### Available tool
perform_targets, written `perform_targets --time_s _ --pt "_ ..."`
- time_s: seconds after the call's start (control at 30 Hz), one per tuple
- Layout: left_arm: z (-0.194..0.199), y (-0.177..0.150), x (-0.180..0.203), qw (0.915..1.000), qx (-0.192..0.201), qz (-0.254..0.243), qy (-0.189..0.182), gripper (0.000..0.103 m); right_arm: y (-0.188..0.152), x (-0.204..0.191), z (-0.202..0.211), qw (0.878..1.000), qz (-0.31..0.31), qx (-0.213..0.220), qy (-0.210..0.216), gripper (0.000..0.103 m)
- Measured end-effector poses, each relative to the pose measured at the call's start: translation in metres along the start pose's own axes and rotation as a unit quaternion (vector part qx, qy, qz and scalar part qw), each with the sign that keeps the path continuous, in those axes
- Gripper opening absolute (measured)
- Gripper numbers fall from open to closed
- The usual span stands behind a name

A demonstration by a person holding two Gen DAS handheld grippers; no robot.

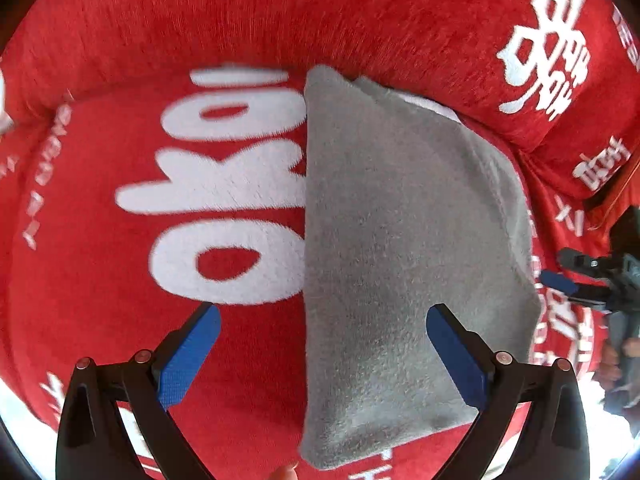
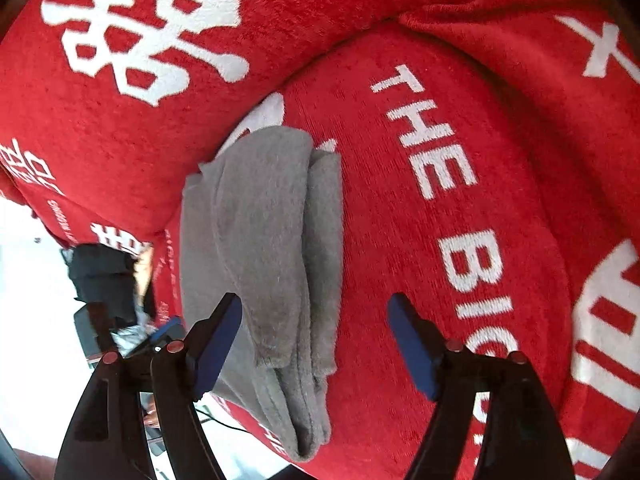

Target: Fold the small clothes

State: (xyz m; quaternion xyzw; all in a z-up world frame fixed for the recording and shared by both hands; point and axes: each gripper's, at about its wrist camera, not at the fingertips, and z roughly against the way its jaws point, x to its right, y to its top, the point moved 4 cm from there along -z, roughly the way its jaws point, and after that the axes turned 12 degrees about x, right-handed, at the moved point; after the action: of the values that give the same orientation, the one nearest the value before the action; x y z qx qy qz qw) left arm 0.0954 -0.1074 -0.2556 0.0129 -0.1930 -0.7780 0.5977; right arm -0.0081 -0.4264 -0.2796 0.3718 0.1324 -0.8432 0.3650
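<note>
A grey fleecy cloth (image 1: 400,240) lies folded flat on a red cover with white lettering (image 1: 120,80). My left gripper (image 1: 322,312) hovers open above it, one blue pad over the red fabric and the other over the cloth's near right part. In the right wrist view the same grey cloth (image 2: 260,240) shows as a stack of folded layers, edges facing me. My right gripper (image 2: 316,312) is open too, its left finger over the cloth and its right finger over the red cover. Nothing sits between either pair of fingers.
A raised red cushion or backrest (image 1: 360,20) runs behind the cloth. The right gripper (image 1: 592,280) and a person's hand (image 1: 624,352) appear at the right edge of the left view. A white floor (image 2: 32,300) lies beyond the cover's edge.
</note>
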Motion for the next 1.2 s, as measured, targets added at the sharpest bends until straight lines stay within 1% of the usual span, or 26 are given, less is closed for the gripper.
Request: perform_targets --time_s 0.03,0.1,0.17,0.2,0.3,0.37,0.47,0.57,0.67,0.7,0.73,0.77,0.8,0.83,0.9,0.97,1.0,1.07,1.2 --pt "-0.004 0.000 -0.004 0.9996 -0.011 0.018 -0.018 0.103 0.002 0.002 -0.003 1.000 -0.004 -0.002 0.009 0.079" --pt "-0.011 0.000 -0.009 0.9983 -0.020 0.034 -0.043 0.103 0.006 0.005 -0.009 0.999 -0.012 -0.007 0.031 0.079" --pt "-0.018 0.000 -0.011 0.9978 -0.027 0.030 -0.053 0.103 0.009 0.009 -0.018 0.999 -0.018 -0.016 0.047 0.079" --pt "-0.024 -0.001 -0.011 0.9969 -0.035 0.028 -0.065 0.103 0.010 0.011 -0.024 0.998 -0.021 -0.023 0.058 0.079" --pt "-0.037 -0.006 -0.006 0.9920 -0.058 0.032 -0.107 0.103 0.016 0.011 -0.029 0.995 -0.024 -0.023 0.093 0.079" --pt "-0.041 -0.007 0.000 0.9891 -0.065 0.030 -0.129 0.103 0.020 0.009 -0.033 0.992 -0.028 -0.032 0.116 0.079" --pt "-0.039 -0.007 0.014 0.9839 -0.071 0.025 -0.162 0.103 0.021 -0.001 -0.045 0.988 -0.012 -0.057 0.141 0.080" --pt "-0.042 -0.006 0.020 0.9835 -0.081 0.026 -0.160 0.103 0.019 -0.012 -0.059 0.985 0.006 -0.075 0.156 0.080" --pt "-0.045 -0.005 0.019 0.9834 -0.079 0.034 -0.160 0.103 0.021 -0.018 -0.067 0.983 -0.006 -0.069 0.169 0.078" --pt "-0.044 -0.005 0.018 0.9838 -0.078 0.035 -0.158 0.102 0.020 -0.020 -0.071 0.984 -0.010 -0.067 0.167 0.072" --pt "-0.044 -0.005 0.019 0.9849 -0.075 0.035 -0.152 0.102 0.018 -0.020 -0.074 0.985 -0.013 -0.068 0.158 0.052" --pt "-0.044 -0.006 0.020 0.9874 -0.068 0.030 -0.140 0.094 0.014 -0.016 -0.077 0.986 -0.017 -0.072 0.147 0.039" --pt "-0.045 -0.005 0.026 0.9905 -0.056 0.020 -0.124 0.087 0.011 -0.013 -0.080 0.987 -0.026 -0.075 0.142 0.035" --pt "-0.041 -0.006 0.026 0.9917 -0.046 0.011 -0.120 0.082 0.009 -0.012 -0.079 0.987 -0.032 -0.066 0.143 0.035" --pt "-0.033 -0.008 0.026 0.9911 -0.029 0.005 -0.130 0.063 0.007 -0.019 -0.075 0.987 -0.031 -0.055 0.147 0.034" --pt "-0.024 -0.007 0.021 0.9894 -0.018 0.013 -0.144 0.053 0.004 -0.032 -0.071 0.985 -0.036 -0.047 0.164 0.034" --pt "-0.020 -0.006 0.019 0.9882 -0.013 0.018 -0.151 0.051 0.002 -0.036 -0.068 0.984 -0.037 -0.046 0.168 0.033" --pt "-0.014 -0.006 0.017 0.9866 -0.007 0.024 -0.161 0.051 -0.001 -0.048 -0.063 0.983 -0.036 -0.041 0.177 0.033" --pt "0.006 -0.005 0.013 0.9803 0.012 0.029 -0.195 0.051 -0.010 -0.072 -0.052 0.980 -0.038 -0.026 0.192 0.033"
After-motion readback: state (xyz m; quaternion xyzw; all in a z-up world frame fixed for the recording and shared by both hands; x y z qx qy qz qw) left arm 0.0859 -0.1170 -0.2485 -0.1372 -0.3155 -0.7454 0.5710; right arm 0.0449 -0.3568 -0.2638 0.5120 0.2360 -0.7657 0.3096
